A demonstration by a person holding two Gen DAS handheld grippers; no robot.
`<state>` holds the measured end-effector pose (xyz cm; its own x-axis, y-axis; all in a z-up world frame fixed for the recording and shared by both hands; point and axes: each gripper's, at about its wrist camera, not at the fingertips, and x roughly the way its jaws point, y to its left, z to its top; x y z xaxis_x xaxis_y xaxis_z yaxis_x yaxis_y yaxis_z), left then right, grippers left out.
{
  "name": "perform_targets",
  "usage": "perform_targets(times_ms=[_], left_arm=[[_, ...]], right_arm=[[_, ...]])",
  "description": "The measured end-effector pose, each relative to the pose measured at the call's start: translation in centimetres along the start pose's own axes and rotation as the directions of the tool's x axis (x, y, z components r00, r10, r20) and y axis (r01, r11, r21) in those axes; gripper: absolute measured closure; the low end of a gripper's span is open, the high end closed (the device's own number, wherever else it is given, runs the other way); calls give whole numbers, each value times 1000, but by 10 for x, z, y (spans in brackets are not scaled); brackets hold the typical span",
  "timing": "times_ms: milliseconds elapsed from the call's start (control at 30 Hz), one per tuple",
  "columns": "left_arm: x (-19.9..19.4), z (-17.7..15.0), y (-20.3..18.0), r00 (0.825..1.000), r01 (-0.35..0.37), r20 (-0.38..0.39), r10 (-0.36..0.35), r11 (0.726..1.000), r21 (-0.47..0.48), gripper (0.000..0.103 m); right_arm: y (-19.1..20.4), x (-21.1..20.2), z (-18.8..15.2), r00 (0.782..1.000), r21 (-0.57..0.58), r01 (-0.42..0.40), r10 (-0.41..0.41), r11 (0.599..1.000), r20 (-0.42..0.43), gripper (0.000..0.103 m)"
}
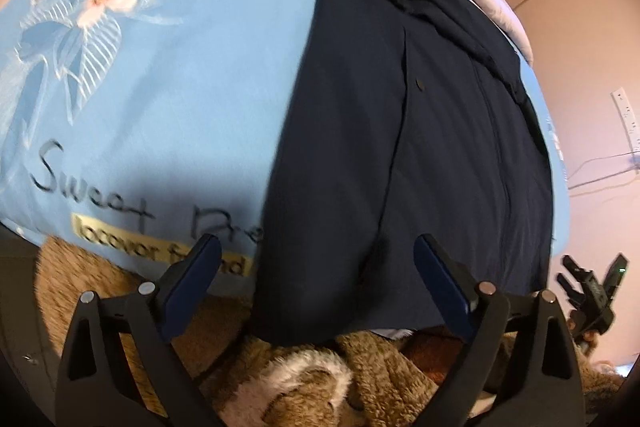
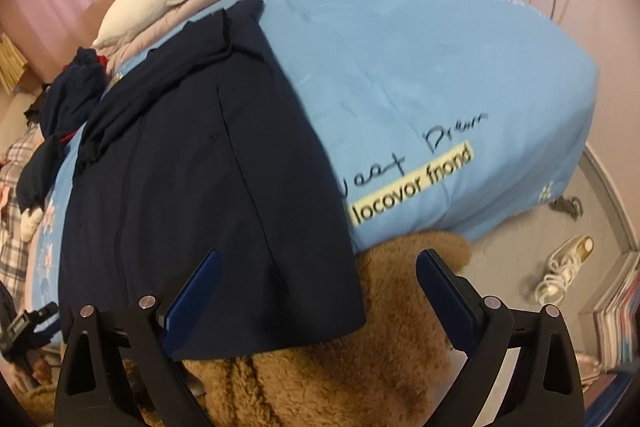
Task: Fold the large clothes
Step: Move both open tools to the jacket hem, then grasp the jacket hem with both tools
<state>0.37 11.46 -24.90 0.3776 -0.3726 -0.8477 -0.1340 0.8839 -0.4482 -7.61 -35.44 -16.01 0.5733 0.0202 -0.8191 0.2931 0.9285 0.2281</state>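
Both grippers hang over the foot of the bed — the navy coat (image 1: pixel 400 131) lies flat on the blue sheet (image 1: pixel 180 99), its hem drooping over the edge at frame bottom. The left gripper (image 1: pixel 318 259) is spread wide above that hem, nothing pinched. The right gripper (image 2: pixel 318 273) is spread too, over the coat's lower corner and a brown fuzzy blanket (image 2: pixel 320 379) — released, empty.
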Motion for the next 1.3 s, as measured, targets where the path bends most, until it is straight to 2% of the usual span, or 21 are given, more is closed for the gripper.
perform_targets(times_ms=[33, 67, 200, 300, 367, 433, 600, 700, 800, 900, 967, 1000, 1067, 1133, 1233, 1300], left_arm=[[3, -1, 0, 1000, 18, -15, -18, 1000, -12, 8], [5, -3, 0, 999, 30, -29, -31, 999, -20, 9], [8, -8, -5, 999, 26, -29, -26, 1000, 2, 9], [10, -7, -6, 997, 60, -46, -60, 998, -9, 11], [12, -8, -6, 995, 74, -65, -75, 997, -14, 12], [12, -10, -8, 995, 75, -62, -75, 997, -7, 12], [11, -11, -9, 994, 87, -69, -88, 996, -17, 17], [9, -13, -5, 992, 101, -67, -104, 994, -47, 23], [8, -16, -4, 992, 108, -63, -110, 993, -37, 27], [8, -19, -5, 994, 87, -68, -88, 996, -21, 42], [10, -18, -6, 994, 78, -79, -79, 997, -15, 79], [12, -17, -6, 992, 86, -89, -87, 996, -20, 85], [10, -15, -10, 992, 87, -88, -90, 996, -32, 91], [5, -12, -16, 995, 76, -71, -77, 997, -18, 93], [-12, -5, -28, 993, 117, -23, -117, 993, 5, 94], [-27, 3, -35, 985, 173, 14, -173, 985, 13, 94]], right_arm=[[-2, 4, -1, 1000, 7, -28, 28, 1000, -14, 6], [-4, 8, -1, 998, 24, -58, 59, 998, -28, 12], [-9, 18, -1, 995, 53, -61, 64, 997, -75, 22], [-7, 21, -1, 993, 40, -63, 66, 997, -93, 30], [-6, 23, -2, 992, 33, -70, 73, 997, -107, 39], [-6, 25, -5, 990, 20, -76, 78, 997, -119, 44], [0, 33, -7, 984, -17, -82, 79, 996, -160, 44], [-3, 32, -5, 982, -17, -101, 97, 995, -163, 50], [-5, 33, -5, 980, -32, -105, 98, 994, -173, 61], [-2, 30, -6, 975, -42, -139, 129, 989, -181, 78], [3, 27, -6, 971, -50, -170, 158, 984, -180, 89], [6, 26, -6, 970, -52, -172, 160, 984, -182, 90], [11, 25, -3, 970, -56, -173, 160, 983, -182, 92], [17, 23, 0, 966, -48, -204, 193, 978, -173, 94], [25, 6, 8, 958, -56, -265, 256, 963, -132, 94], [28, -5, 16, 949, -52, -304, 298, 951, -102, 94]])
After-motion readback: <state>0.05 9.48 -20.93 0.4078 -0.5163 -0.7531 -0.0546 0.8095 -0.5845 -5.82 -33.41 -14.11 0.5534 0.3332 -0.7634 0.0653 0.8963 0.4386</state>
